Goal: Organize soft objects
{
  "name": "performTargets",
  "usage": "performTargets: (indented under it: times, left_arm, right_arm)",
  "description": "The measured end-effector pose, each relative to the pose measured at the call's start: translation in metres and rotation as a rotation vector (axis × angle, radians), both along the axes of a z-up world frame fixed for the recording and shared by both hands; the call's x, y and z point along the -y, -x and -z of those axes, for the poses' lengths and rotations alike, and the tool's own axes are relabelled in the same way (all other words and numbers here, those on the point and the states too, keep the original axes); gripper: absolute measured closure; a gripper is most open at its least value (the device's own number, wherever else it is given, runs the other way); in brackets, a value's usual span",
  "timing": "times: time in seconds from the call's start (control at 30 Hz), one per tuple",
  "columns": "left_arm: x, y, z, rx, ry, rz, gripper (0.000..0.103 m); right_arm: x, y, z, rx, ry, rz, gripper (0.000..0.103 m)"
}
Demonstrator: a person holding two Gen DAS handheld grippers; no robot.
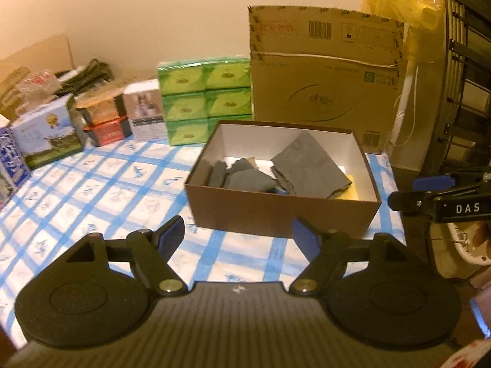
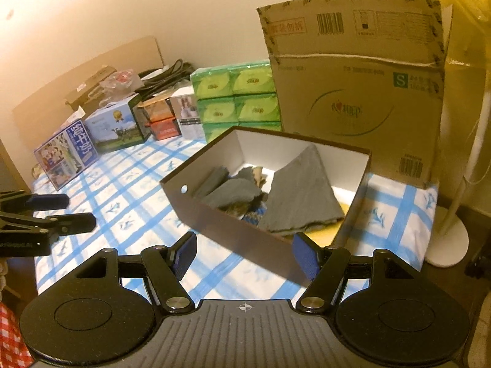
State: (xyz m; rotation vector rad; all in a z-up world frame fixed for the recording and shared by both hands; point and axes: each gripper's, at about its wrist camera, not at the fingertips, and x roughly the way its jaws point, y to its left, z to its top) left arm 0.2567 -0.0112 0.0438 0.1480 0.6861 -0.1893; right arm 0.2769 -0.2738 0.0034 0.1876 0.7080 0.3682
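A brown shoebox (image 1: 276, 214) with a white inside stands on the blue-checked tablecloth (image 1: 92, 190). Several grey soft pieces lie in it: a large grey sheet (image 1: 310, 165) on the right and smaller grey pieces (image 1: 242, 178) on the left. The box (image 2: 233, 230), the sheet (image 2: 300, 190) and the small pieces (image 2: 230, 190) also show in the right wrist view. My left gripper (image 1: 239, 239) is open and empty, in front of the box. My right gripper (image 2: 244, 254) is open and empty, at the box's near corner; it shows from the side in the left wrist view (image 1: 429, 196).
A big cardboard carton (image 1: 325, 73) stands behind the shoebox, with stacked green tissue packs (image 1: 205, 98) to its left. Milk cartons and small boxes (image 1: 49, 132) line the table's left side. A white fan stand (image 2: 451, 220) is off the table's right edge.
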Motion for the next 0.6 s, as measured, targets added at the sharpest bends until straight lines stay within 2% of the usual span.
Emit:
performTargets:
  times: [0.1,0.27,0.6]
  left_arm:
    - [-0.003,0.022,-0.005,0.016,-0.016,-0.019,0.027]
    - [-0.011,0.057,-0.011,0.019,0.005,-0.066,0.027]
    - [-0.024,0.117,-0.008,-0.028,0.037,-0.167,0.028]
  right_arm:
    - [-0.001,0.016,-0.002,-0.001,-0.003,-0.001,0.034]
    - [-0.004,0.038,-0.007,0.007,-0.004,-0.019,0.034]
    - [-0.023,0.081,-0.009,0.018,0.000,-0.102,0.034]
